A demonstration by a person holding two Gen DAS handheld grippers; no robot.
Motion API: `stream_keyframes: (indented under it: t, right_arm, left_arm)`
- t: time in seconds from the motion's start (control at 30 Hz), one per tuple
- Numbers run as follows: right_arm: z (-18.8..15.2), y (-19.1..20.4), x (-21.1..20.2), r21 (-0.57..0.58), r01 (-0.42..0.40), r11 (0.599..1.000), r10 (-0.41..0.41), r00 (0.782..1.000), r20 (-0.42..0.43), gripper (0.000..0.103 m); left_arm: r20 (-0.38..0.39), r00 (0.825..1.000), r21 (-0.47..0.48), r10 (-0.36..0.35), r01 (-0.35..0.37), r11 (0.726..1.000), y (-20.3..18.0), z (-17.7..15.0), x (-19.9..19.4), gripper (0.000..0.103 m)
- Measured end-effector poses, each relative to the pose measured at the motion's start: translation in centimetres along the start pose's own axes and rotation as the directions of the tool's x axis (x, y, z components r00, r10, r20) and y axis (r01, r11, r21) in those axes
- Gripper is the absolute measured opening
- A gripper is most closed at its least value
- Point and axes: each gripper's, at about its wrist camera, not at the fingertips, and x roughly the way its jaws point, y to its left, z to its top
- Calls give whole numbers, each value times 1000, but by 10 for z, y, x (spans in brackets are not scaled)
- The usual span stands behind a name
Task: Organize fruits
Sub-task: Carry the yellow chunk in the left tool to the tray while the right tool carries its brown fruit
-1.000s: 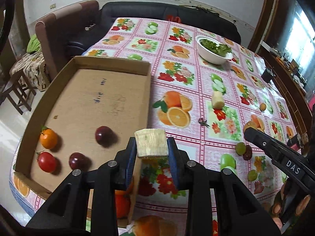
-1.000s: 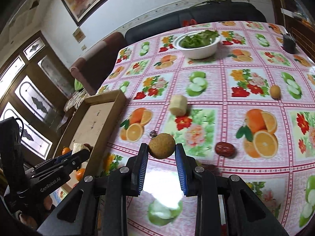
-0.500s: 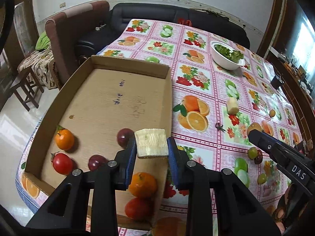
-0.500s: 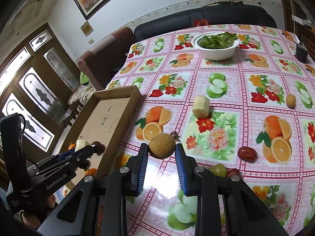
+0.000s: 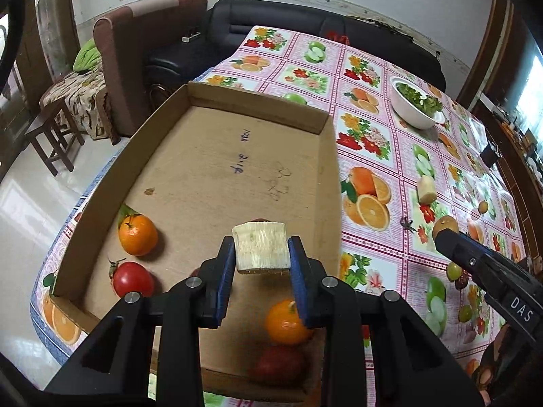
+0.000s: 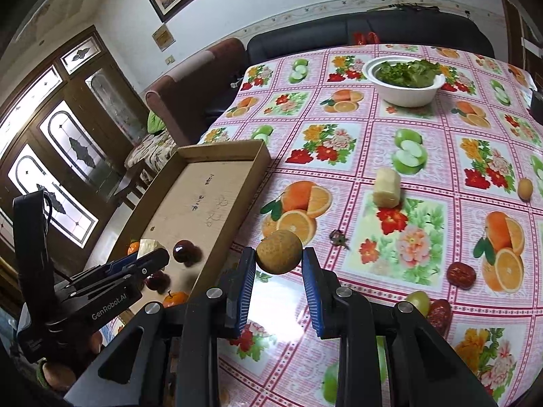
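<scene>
While its jaws pinch a pale cut fruit chunk (image 5: 261, 248), the left gripper (image 5: 261, 264) has carried it from the tablecloth (image 5: 380, 156) over the cardboard tray (image 5: 210, 156), ready for release; the right gripper (image 6: 279, 271), clamping a brown round fruit (image 6: 279, 251), follows nearer.

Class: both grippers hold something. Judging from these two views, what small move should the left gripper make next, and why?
Probably lower and release: the left gripper grips the pale cut fruit chunk above the brown cardboard tray, over bare floor between the leafy orange tangerine and the second tangerine.
</scene>
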Motion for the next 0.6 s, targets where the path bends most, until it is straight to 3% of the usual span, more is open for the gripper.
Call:
stream_keyframes:
  t: [0.6]
  right_arm:
    - [10, 48, 34, -93, -58, 994, 54, 997, -51, 28]
  left_arm:
    - [25, 996, -93, 90, -87, 992, 61, 27, 7, 28]
